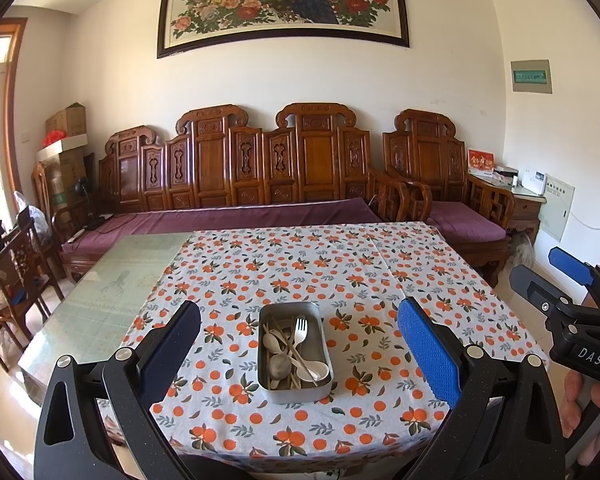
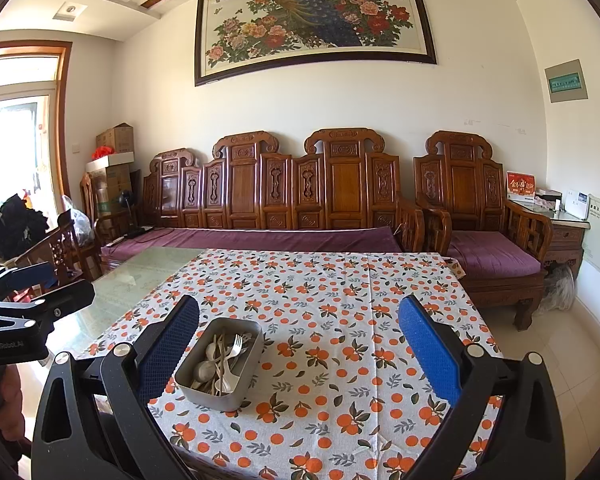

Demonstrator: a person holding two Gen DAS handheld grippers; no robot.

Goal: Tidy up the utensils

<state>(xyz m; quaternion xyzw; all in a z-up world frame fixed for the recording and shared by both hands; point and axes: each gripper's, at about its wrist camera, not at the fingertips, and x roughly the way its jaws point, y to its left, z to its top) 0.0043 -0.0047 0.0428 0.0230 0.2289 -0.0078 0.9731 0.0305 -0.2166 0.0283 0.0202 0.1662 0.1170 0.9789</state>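
Note:
A grey metal tin point(image 1: 296, 394) point(image 2: 204, 394) stands on the orange-print tablecloth point(image 1: 340, 264) point(image 2: 340, 360) near the table's front edge. Inside lie a metal fork point(image 1: 301, 330) point(image 2: 236, 345), spoons point(image 1: 280, 365) point(image 2: 205, 370), a white spoon point(image 1: 315, 370) and pale chopsticks point(image 1: 288, 344). My left gripper point(image 1: 299, 320) is open above the table, the tin straight ahead between its fingers' lines. My right gripper point(image 2: 299, 320) is open too, with the tin beside its left finger point(image 2: 172, 340). Each gripper shows at the other view's edge: the right gripper point(image 1: 568, 292) and the left gripper point(image 2: 28, 304).
The table's left part is bare glass point(image 1: 112, 292) point(image 2: 140, 276). A carved wooden sofa point(image 1: 240, 176) with purple cushions and an armchair point(image 1: 452, 184) stand behind the table. Wooden chairs point(image 1: 16, 264) stand at the left. A person's hand point(image 1: 580, 400) holds the right gripper's handle.

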